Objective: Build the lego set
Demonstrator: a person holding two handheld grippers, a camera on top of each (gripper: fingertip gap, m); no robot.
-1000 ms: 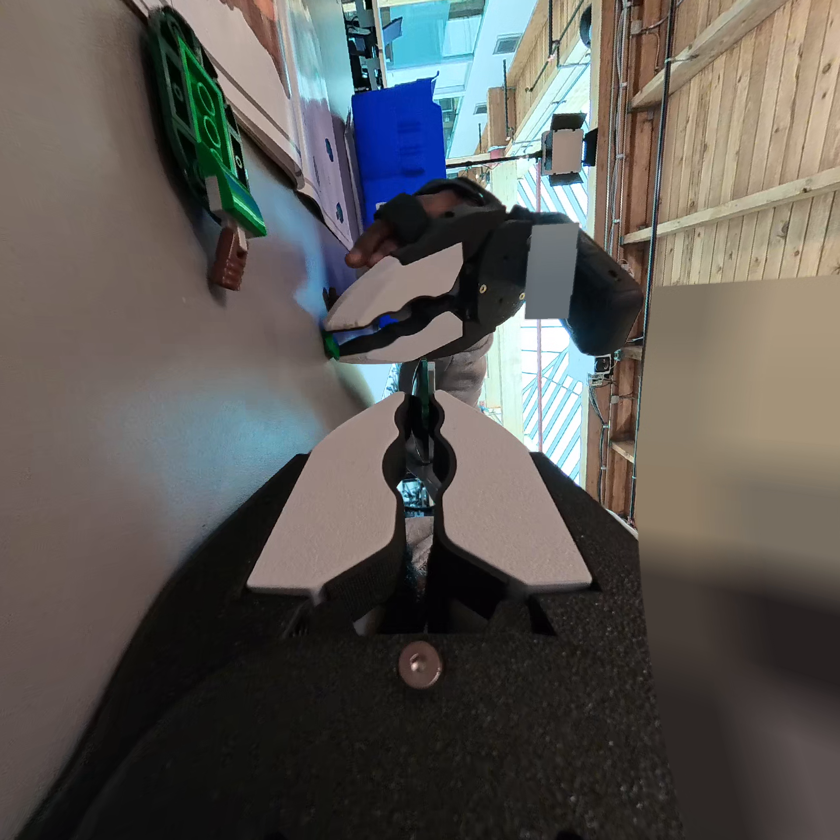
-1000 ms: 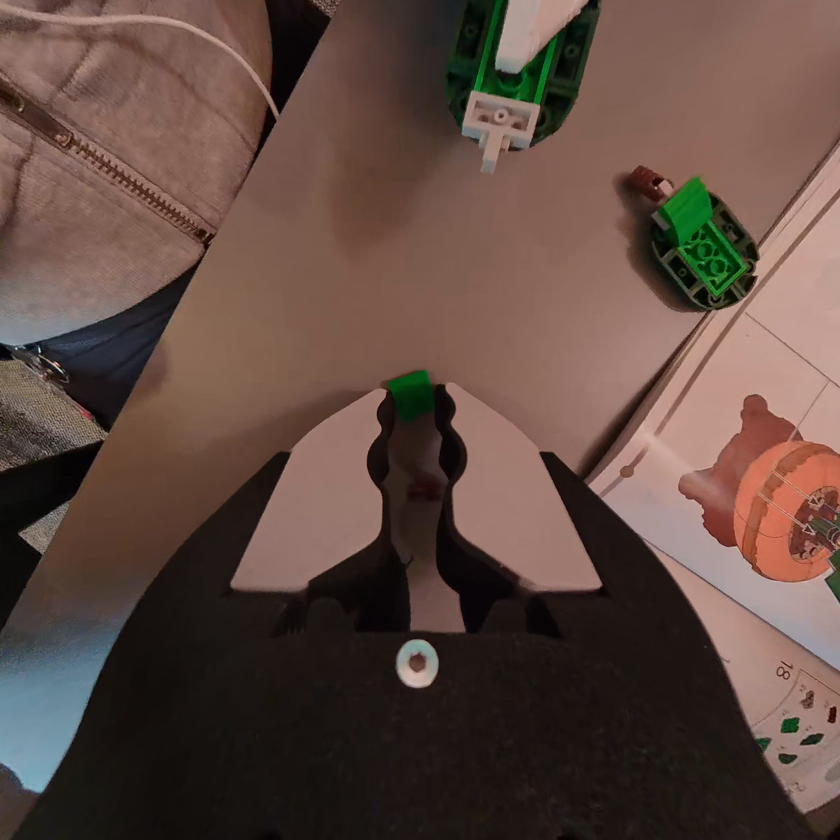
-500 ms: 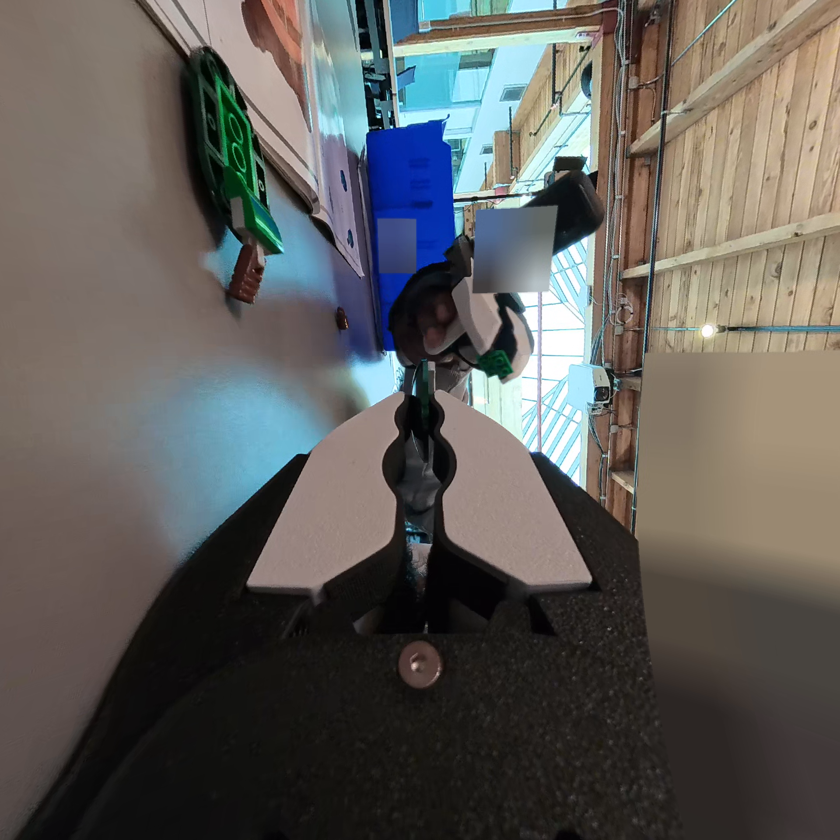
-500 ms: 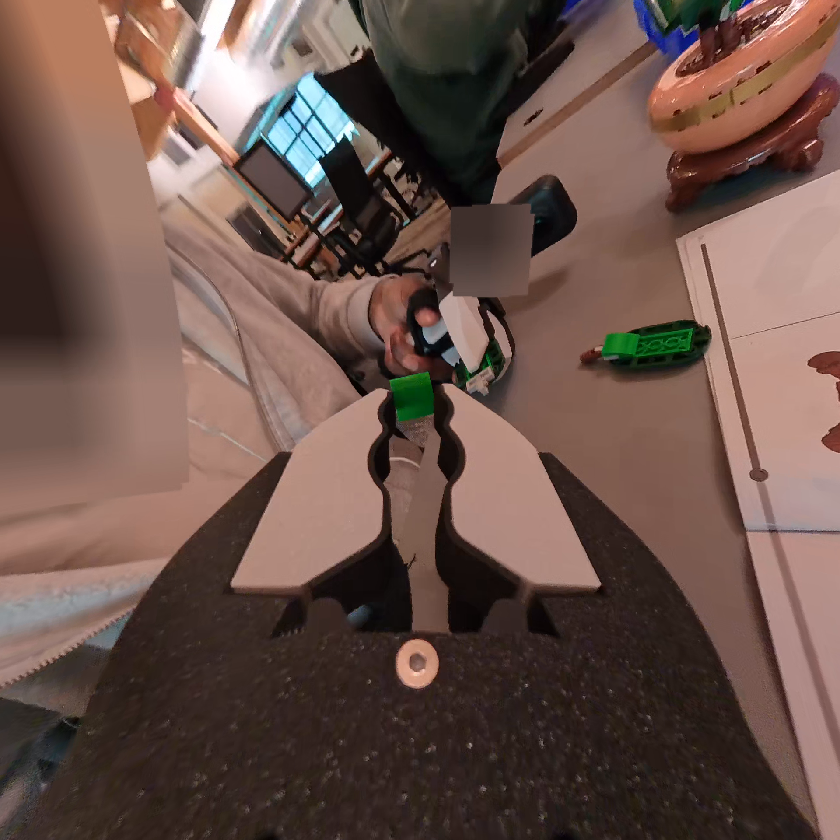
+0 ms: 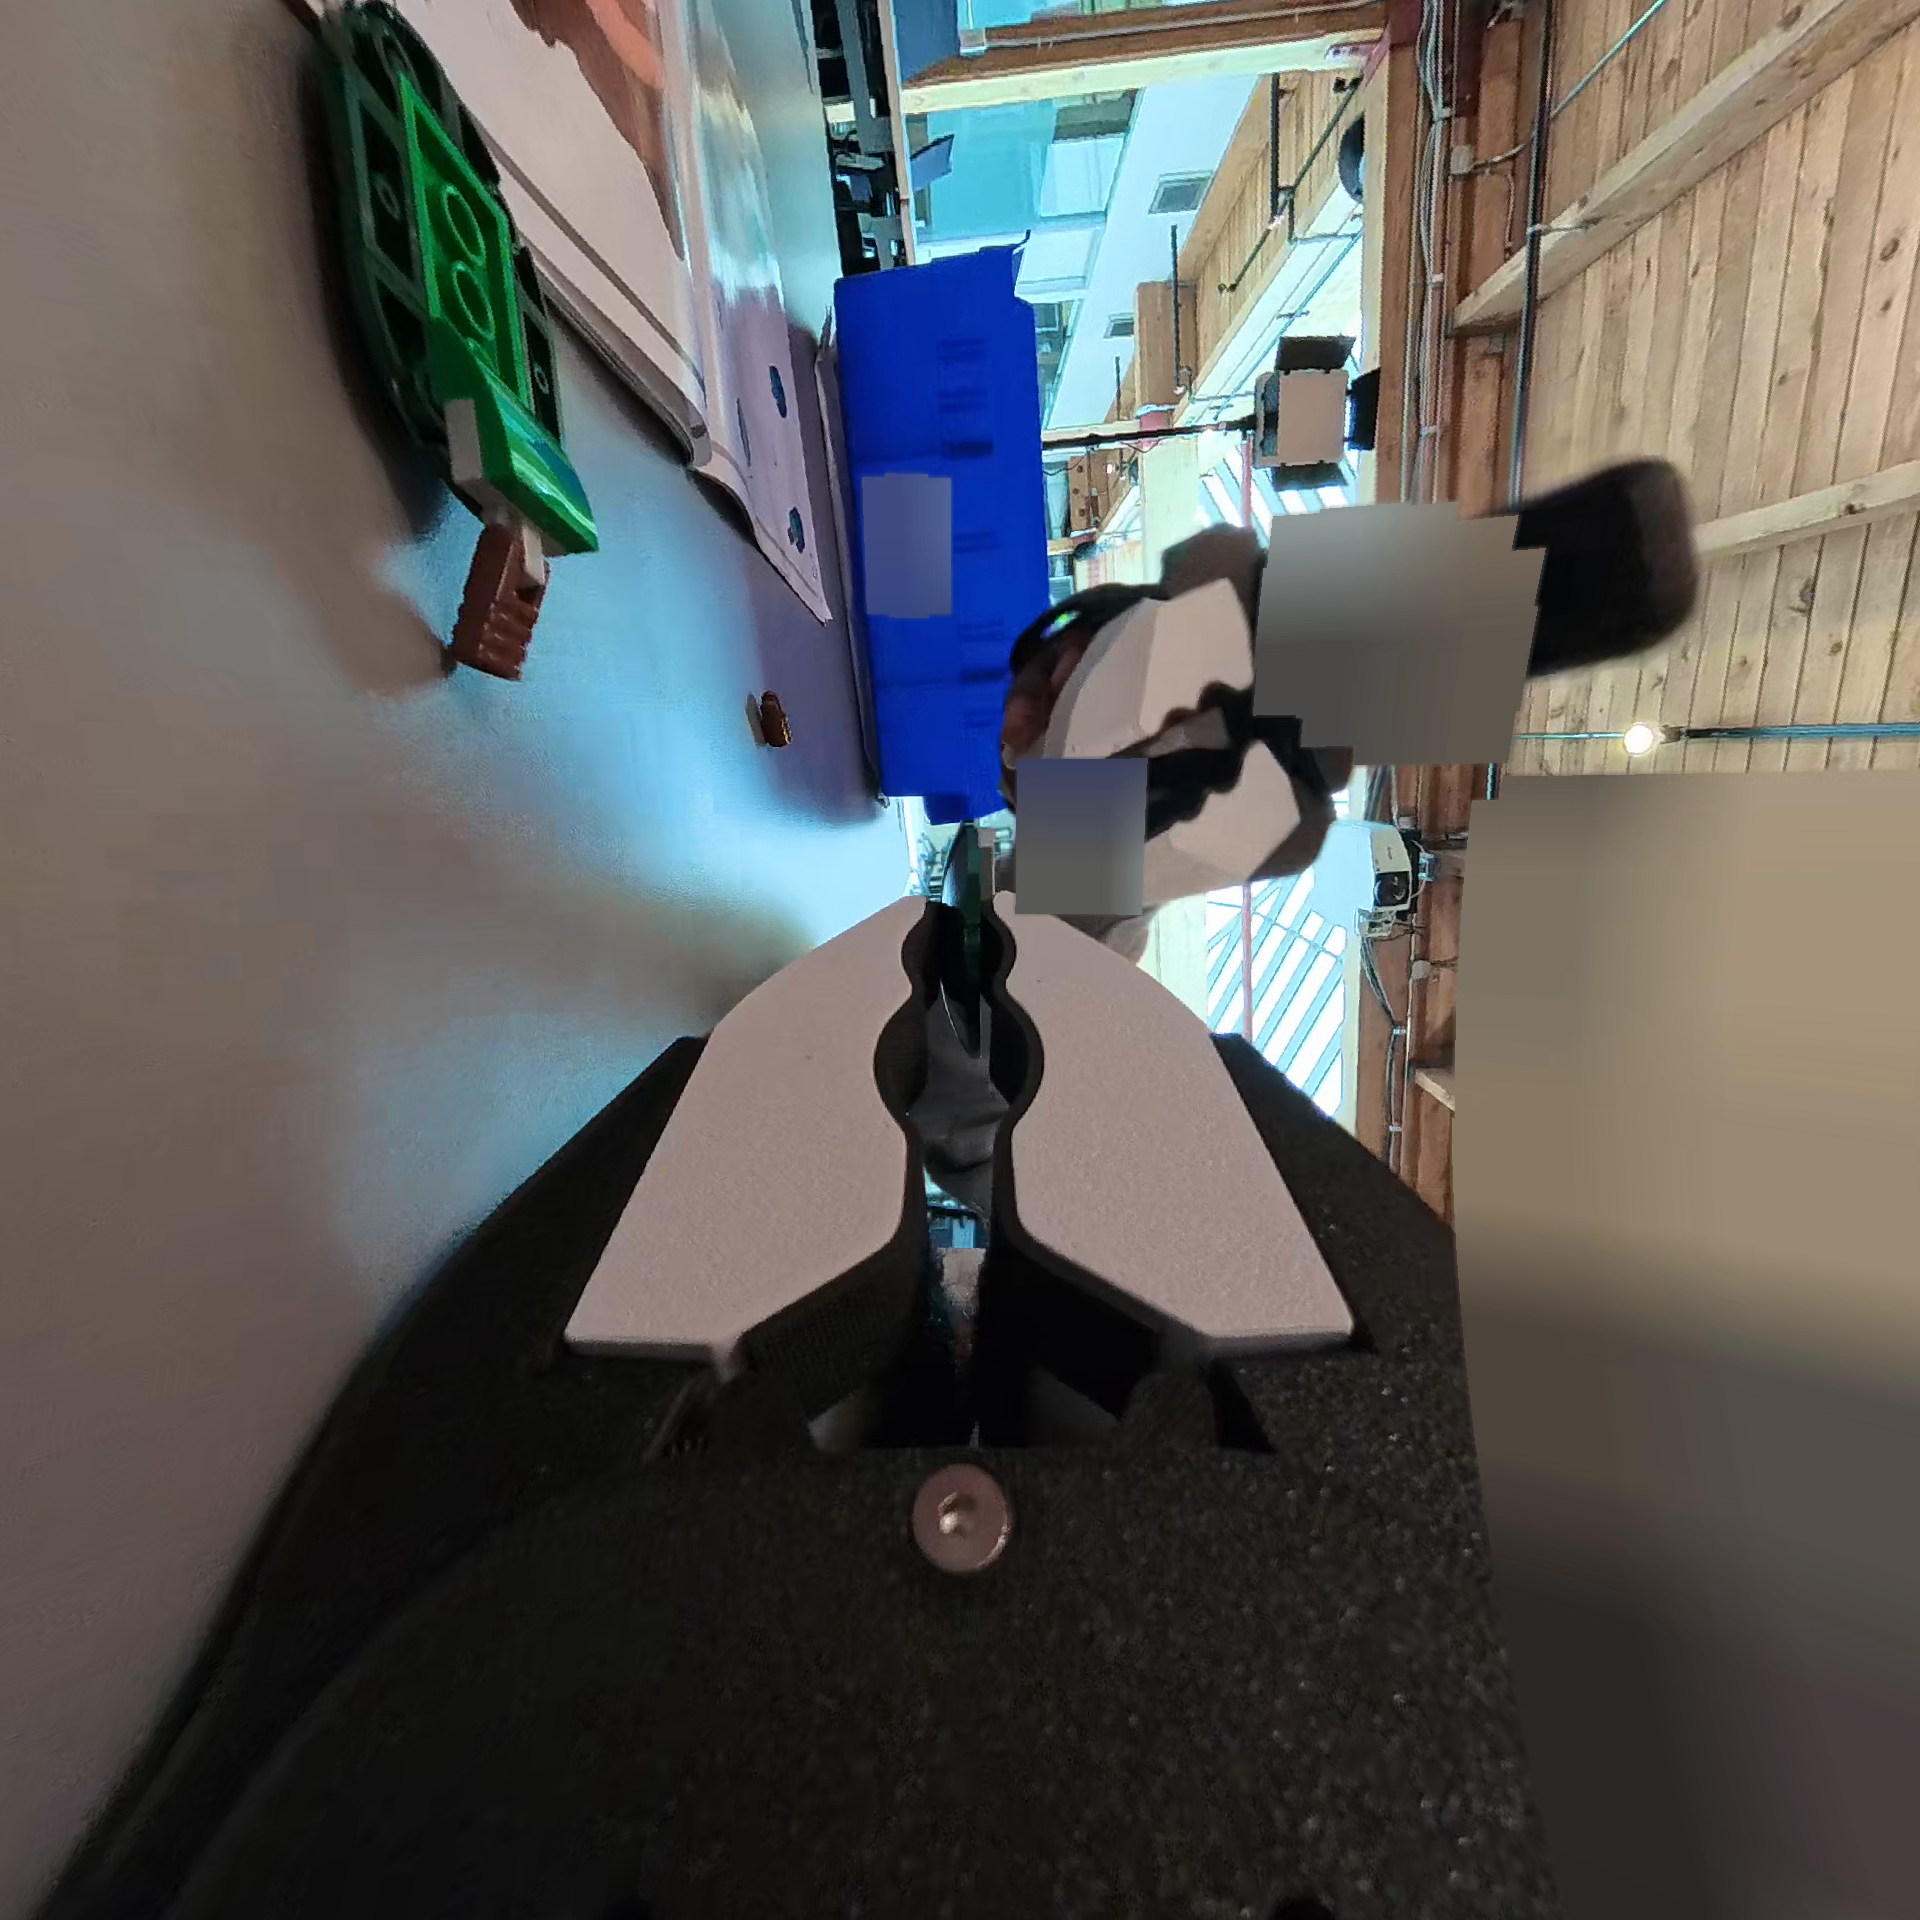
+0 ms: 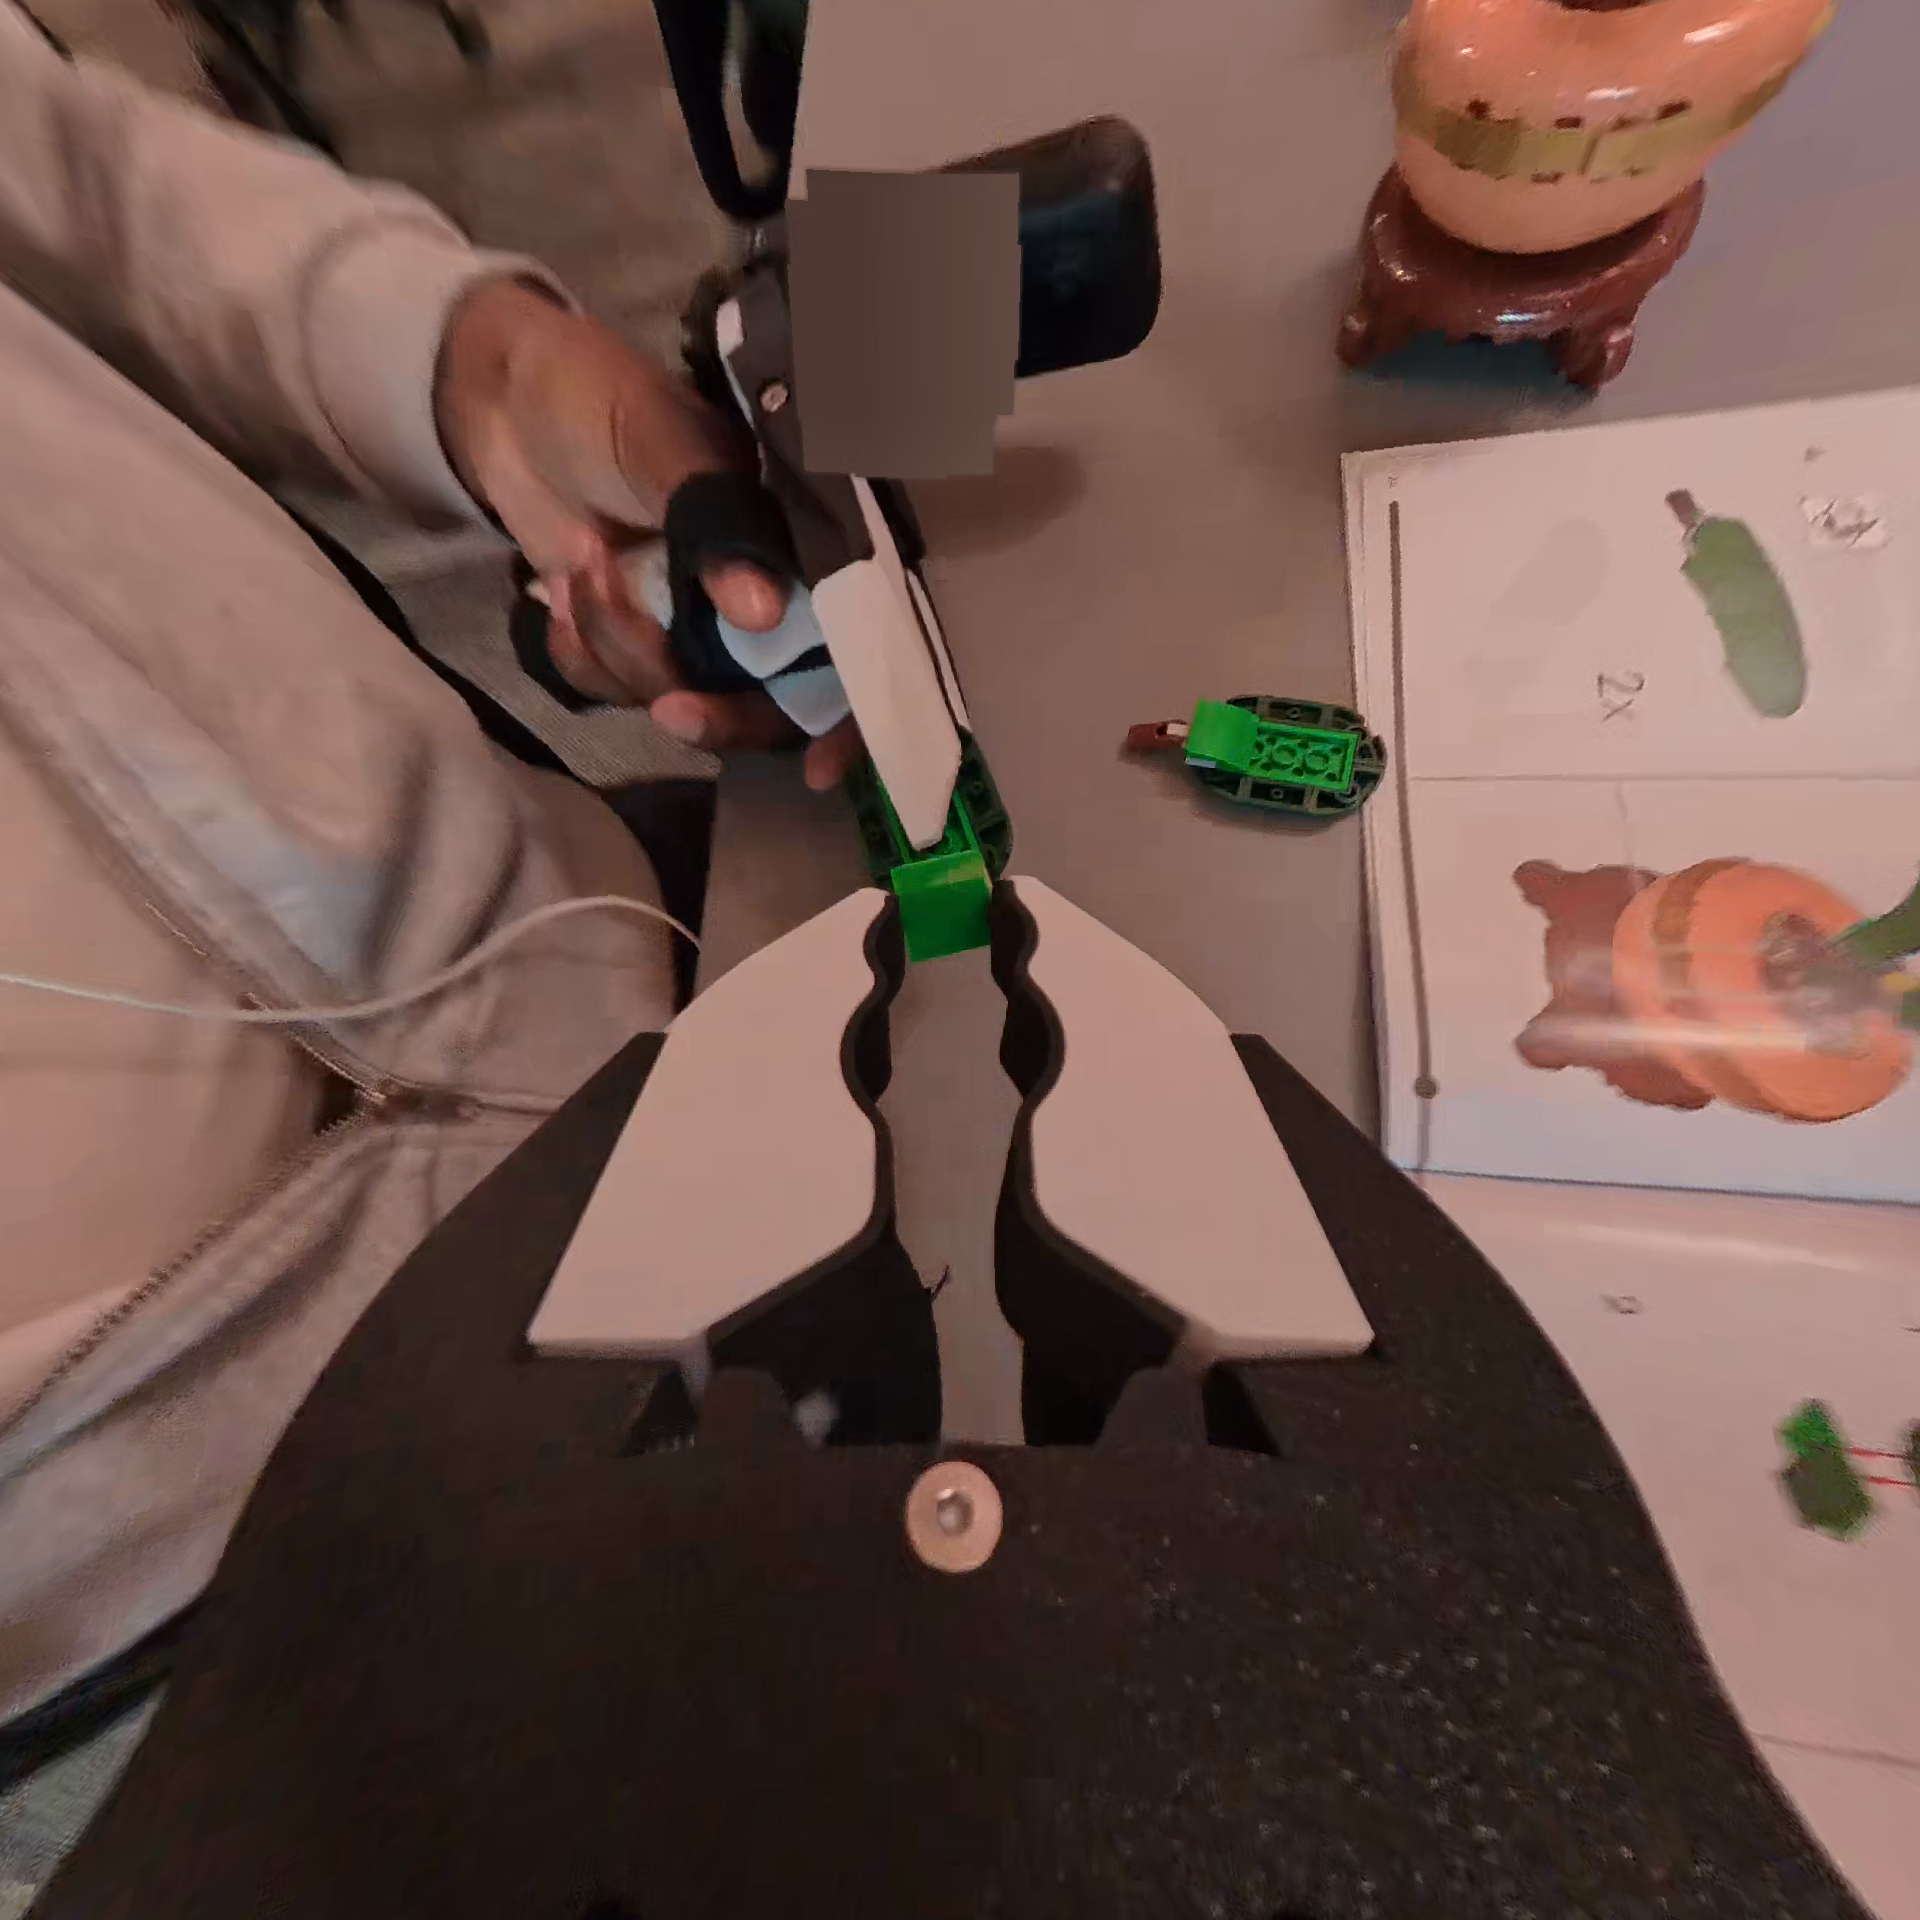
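My right gripper [image 6: 943, 896] is shut on a small bright green brick [image 6: 943, 914]. The brick is held against the near end of a dark green oval leaf assembly [image 6: 992, 821]. My left gripper [image 5: 961, 914] is shut on that assembly, which shows edge-on in the left wrist view [image 5: 971, 904]. In the right wrist view its white fingers [image 6: 894, 696] reach down from a person's hand. A second leaf assembly [image 6: 1288, 753] with a green slope and a brown stem lies on the grey table; it also shows in the left wrist view [image 5: 447, 291].
An open instruction booklet [image 6: 1662, 831] lies to the right. A peach pot model on a brown stand [image 6: 1538, 208] stands at the back. A blue bin [image 5: 935, 499] and a small brown piece [image 5: 771, 719] are farther off. The person's grey sleeve [image 6: 208, 727] fills the left.
My right gripper lifted the bright green brick off the table and swung it up to the assembly in my left gripper. The left gripper stayed shut on the assembly.
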